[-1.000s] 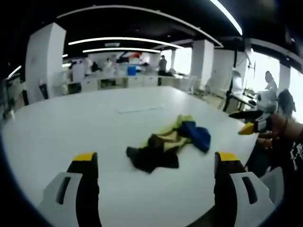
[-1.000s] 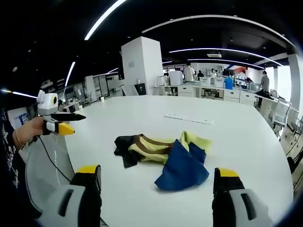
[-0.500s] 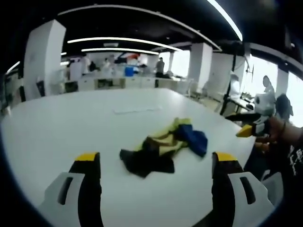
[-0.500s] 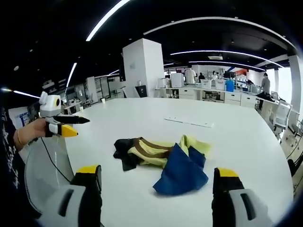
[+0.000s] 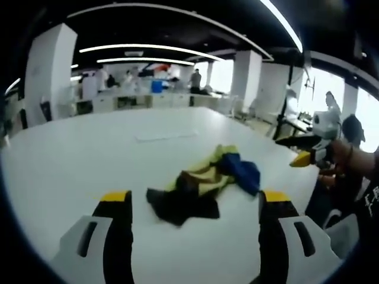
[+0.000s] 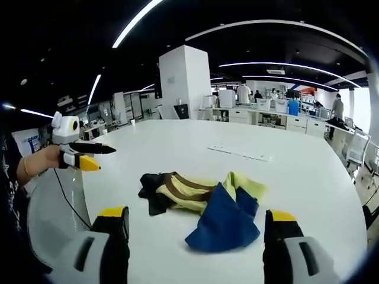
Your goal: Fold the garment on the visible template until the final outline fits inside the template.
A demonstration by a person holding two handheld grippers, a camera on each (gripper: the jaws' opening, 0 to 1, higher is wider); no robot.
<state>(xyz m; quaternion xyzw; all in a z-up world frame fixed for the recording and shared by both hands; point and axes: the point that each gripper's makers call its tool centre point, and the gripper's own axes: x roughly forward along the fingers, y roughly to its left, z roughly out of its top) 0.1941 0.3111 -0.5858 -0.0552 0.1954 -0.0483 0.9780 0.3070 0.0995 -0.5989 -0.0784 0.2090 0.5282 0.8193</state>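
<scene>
Your left gripper (image 5: 193, 204) hangs above the counter (image 5: 71, 160) with its jaws spread wide and nothing between them, and your right gripper (image 6: 196, 222) is just the same, spread and empty, low over the near edge. Just beyond both of them the garment (image 6: 201, 198) lies crumpled in a heap on the white counter, touched by neither gripper. In the right gripper view its long axis runs across you, left to right: the dark end (image 6: 151, 192) points toward your left side, the brown and yellow stripes sit in the middle, and the blue flap (image 6: 222, 222) spills toward you on the right, nearly between the right gripper's jaws. So the blue part is nearest your right gripper, while in the left gripper view the dark end (image 5: 180, 207) is the part lying closest, straight ahead between that gripper's jaws. By my judgement each gripper should take its own near end, since neither has to cross the other. Farther out, a pale flat strip (image 6: 240, 152) lies on the counter well apart from the heap; I cannot tell whether it marks the template, and no outline is clear under the garment. Beyond that stand a white pillar (image 6: 183, 83) and desks.
</scene>
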